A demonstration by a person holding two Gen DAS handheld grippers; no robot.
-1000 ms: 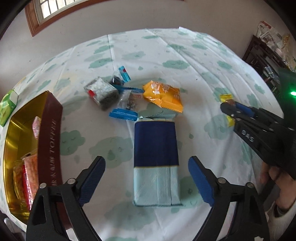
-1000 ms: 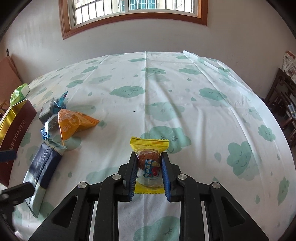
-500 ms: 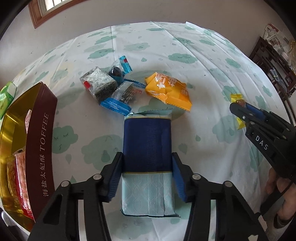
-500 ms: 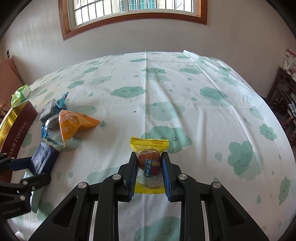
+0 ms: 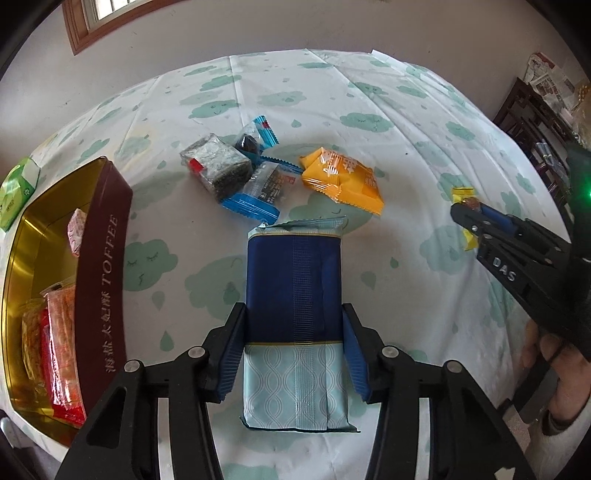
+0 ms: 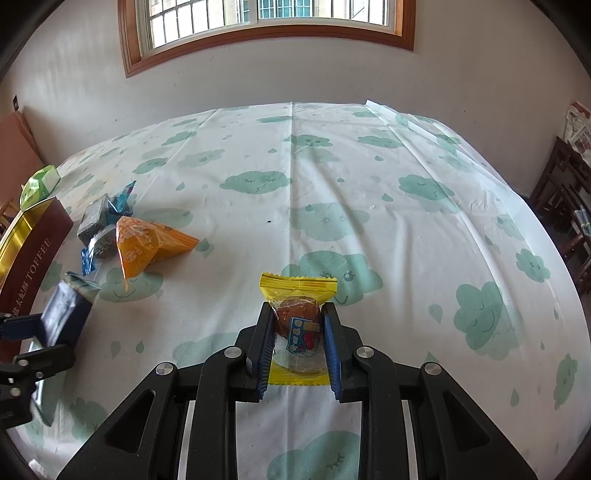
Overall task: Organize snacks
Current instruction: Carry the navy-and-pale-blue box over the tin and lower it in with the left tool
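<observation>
My left gripper (image 5: 293, 325) is shut on a long dark-blue and pale-blue snack packet (image 5: 294, 295), gripping it across its middle just above the cloth. The packet also shows in the right wrist view (image 6: 64, 314). My right gripper (image 6: 297, 325) is shut on a small yellow-wrapped cake (image 6: 298, 321); it shows in the left wrist view (image 5: 467, 216) at the right. An orange packet (image 5: 341, 179), a grey block snack (image 5: 216, 166) and blue-wrapped sweets (image 5: 258, 192) lie beyond the blue packet. A gold tin with a maroon TOFFEE wall (image 5: 101, 280) stands at the left and holds several snacks.
The table has a white cloth with green clouds (image 6: 369, 192). A green box (image 5: 16, 186) sits at the far left by the tin. Dark wooden furniture (image 5: 535, 122) stands off the table's right side. A wall with a window (image 6: 269, 22) lies behind.
My left gripper went from open around the blue packet to shut on it, and has lifted it slightly. My right gripper stays shut on the yellow cake, barely moved.
</observation>
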